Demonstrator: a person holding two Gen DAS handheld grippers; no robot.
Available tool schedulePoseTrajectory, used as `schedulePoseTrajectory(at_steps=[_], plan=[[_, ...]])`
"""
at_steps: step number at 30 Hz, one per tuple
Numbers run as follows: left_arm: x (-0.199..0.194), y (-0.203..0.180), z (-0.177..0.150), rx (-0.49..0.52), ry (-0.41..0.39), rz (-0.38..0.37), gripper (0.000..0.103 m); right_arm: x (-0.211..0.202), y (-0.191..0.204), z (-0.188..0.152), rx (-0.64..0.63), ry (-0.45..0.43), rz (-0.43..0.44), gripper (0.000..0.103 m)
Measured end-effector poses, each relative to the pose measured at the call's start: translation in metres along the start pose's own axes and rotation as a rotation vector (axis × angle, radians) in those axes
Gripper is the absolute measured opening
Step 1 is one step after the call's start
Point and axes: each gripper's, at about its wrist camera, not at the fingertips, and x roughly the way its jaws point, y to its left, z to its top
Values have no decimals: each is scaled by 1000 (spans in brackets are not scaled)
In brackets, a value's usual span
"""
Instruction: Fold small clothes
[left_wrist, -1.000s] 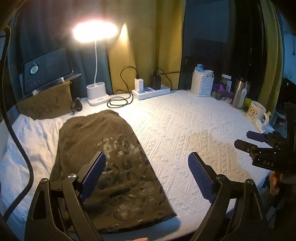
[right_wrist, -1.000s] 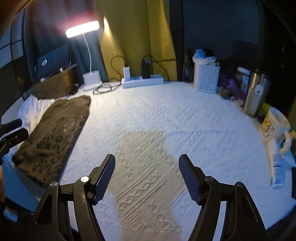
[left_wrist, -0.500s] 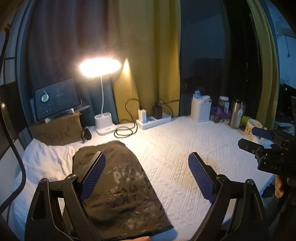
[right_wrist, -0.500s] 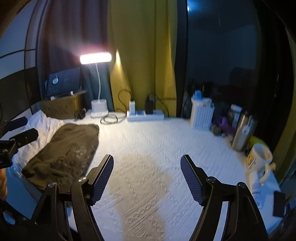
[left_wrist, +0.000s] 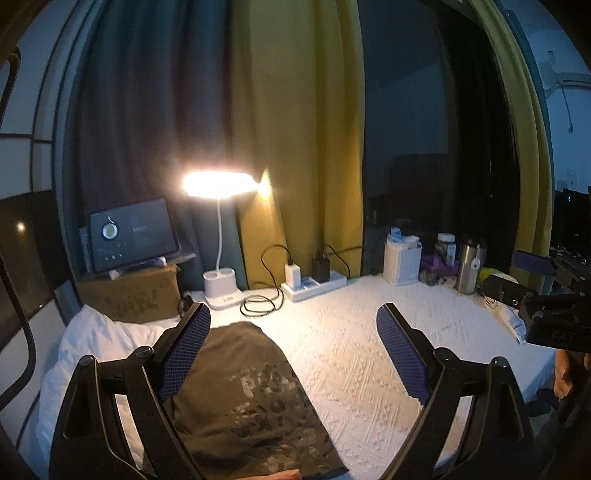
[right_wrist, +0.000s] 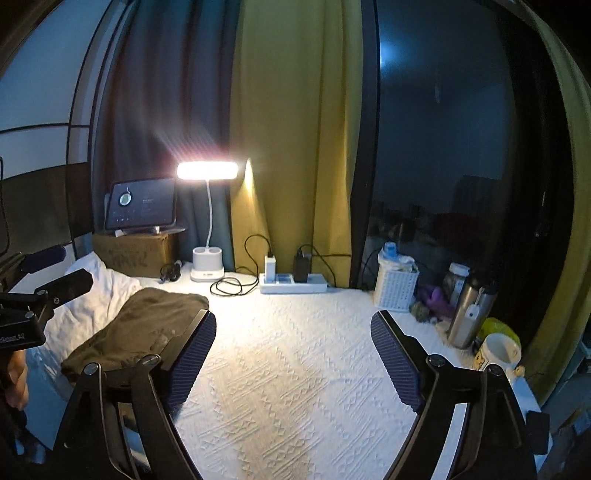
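While the left gripper (left_wrist: 293, 354) hangs with jaws wide and empty, the right gripper (right_wrist: 293, 363) has jaws opening, nothing between them. Below lies the folded olive garment (left_wrist: 243, 398) on the white bedspread (right_wrist: 295, 369), against a pillow (right_wrist: 96, 295); lamp (right_wrist: 207, 221), power strip (right_wrist: 293, 286) and basket (right_wrist: 397, 286) line the far edge.
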Motion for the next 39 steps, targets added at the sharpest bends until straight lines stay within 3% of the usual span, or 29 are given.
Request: schedulePoseTrajectory(at_steps=[11,15,23,39], plan=[[-33,12,14,-32,-107,10,93,-35,1,15,-16,-95,-77,91],[-35,19,12,-50,-107,16,96,-39,4,16,-30,-105,-80,94],[-12,22,-2,-22,-10,74,96,-17,-6,0,15,-12,-83,95],[9,17,-12,-43,84,44,96,6,-17,-14,44,51,-87,95]])
